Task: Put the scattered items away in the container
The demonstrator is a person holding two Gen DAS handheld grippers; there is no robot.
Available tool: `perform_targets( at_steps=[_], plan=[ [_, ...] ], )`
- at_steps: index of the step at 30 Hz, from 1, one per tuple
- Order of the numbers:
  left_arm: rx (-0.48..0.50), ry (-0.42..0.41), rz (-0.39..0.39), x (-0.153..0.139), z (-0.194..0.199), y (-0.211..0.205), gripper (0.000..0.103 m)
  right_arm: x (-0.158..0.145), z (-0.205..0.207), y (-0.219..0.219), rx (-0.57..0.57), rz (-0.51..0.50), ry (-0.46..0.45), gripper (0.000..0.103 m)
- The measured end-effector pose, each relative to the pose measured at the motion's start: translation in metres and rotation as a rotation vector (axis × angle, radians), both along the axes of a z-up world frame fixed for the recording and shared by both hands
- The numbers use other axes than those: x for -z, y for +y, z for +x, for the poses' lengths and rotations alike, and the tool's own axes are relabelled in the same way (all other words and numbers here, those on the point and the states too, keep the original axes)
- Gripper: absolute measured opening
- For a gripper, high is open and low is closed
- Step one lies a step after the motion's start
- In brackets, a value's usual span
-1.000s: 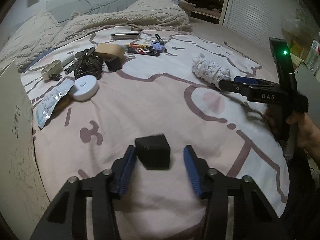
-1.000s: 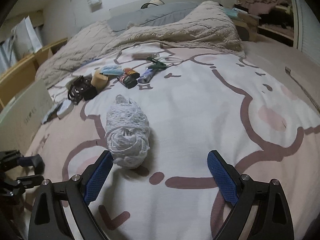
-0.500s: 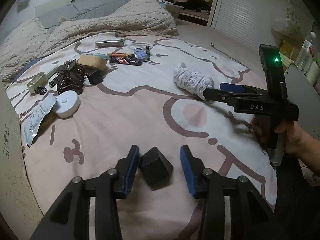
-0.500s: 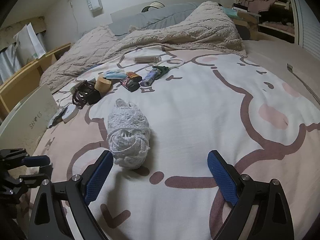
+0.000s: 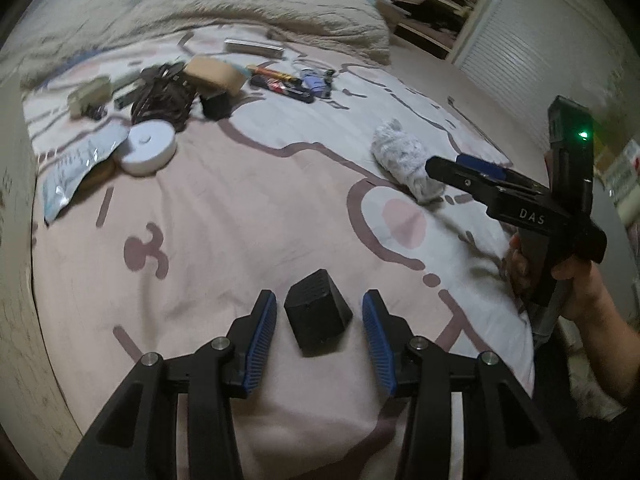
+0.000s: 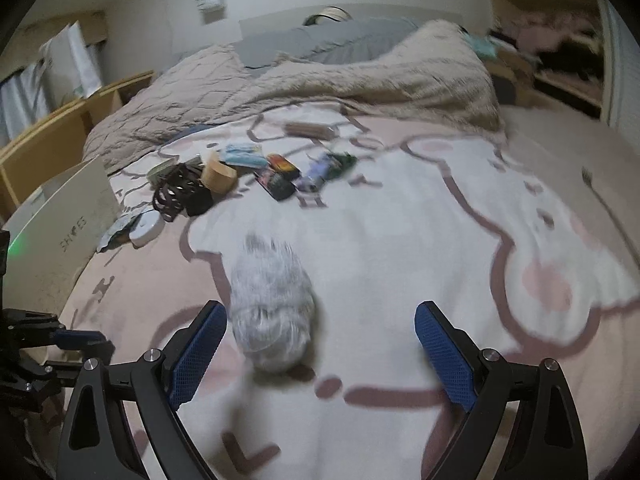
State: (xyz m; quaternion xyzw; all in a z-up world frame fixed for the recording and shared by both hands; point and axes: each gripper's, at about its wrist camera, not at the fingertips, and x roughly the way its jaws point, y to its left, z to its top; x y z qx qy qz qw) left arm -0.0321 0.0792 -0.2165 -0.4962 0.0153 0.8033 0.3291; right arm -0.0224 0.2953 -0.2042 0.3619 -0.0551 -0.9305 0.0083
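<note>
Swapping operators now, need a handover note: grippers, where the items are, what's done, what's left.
Left gripper: open, straddling the black cube on the bedspread; pads not touching it.
Right gripper: open wide, empty, hovering over the white yarn ball, which sits near its left finger.
Remaining clutter lies farther up the bed: white round puck, foil packet, black cords, tan tape roll, pens and small bits.
Cardboard box stands at the bed's left edge; its inside is out of view.
Done: nothing visibly binned. Left: everything, starting with the cube.

Pink cartoon-print bedspread [image 6: 400, 240], rumpled beige blanket [image 6: 360, 80], grey pillow [image 6: 320, 44], wooden shelf [image 6: 48, 136], slatted door [image 5: 532, 40]
</note>
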Motion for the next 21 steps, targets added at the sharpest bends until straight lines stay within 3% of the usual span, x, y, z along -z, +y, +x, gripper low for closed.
perform_targets(
  at_steps=[4, 8, 9, 10, 12, 19, 21],
  plan=[
    [-0.040, -0.045, -0.021, 0.000, 0.003, 0.001, 0.045, 0.000, -0.015, -0.016, -0.072, 0.071, -0.034, 0.095],
    [-0.051, -0.082, -0.017, -0.001, 0.008, 0.003, 0.054, 0.010, -0.025, -0.025, -0.100, 0.122, -0.075, 0.092],
    [-0.054, -0.085, -0.022, -0.001, 0.009, 0.004, 0.054, 0.012, -0.025, -0.025, -0.100, 0.122, -0.077, 0.080],
    [-0.057, -0.087, -0.024, -0.002, 0.009, 0.005, 0.054, 0.014, -0.025, -0.025, -0.098, 0.118, -0.079, 0.061],
    [-0.072, -0.099, -0.017, -0.001, 0.008, 0.004, 0.054, 0.014, -0.023, -0.024, -0.095, 0.105, -0.071, 0.047],
    [-0.111, -0.131, 0.006, -0.002, 0.004, 0.002, 0.054, 0.012, -0.012, -0.027, -0.105, 0.097, -0.018, 0.045],
    [-0.112, -0.117, -0.014, -0.002, 0.004, 0.004, 0.049, 0.011, -0.009, -0.030, -0.132, 0.089, -0.006, 0.045]
  ],
)
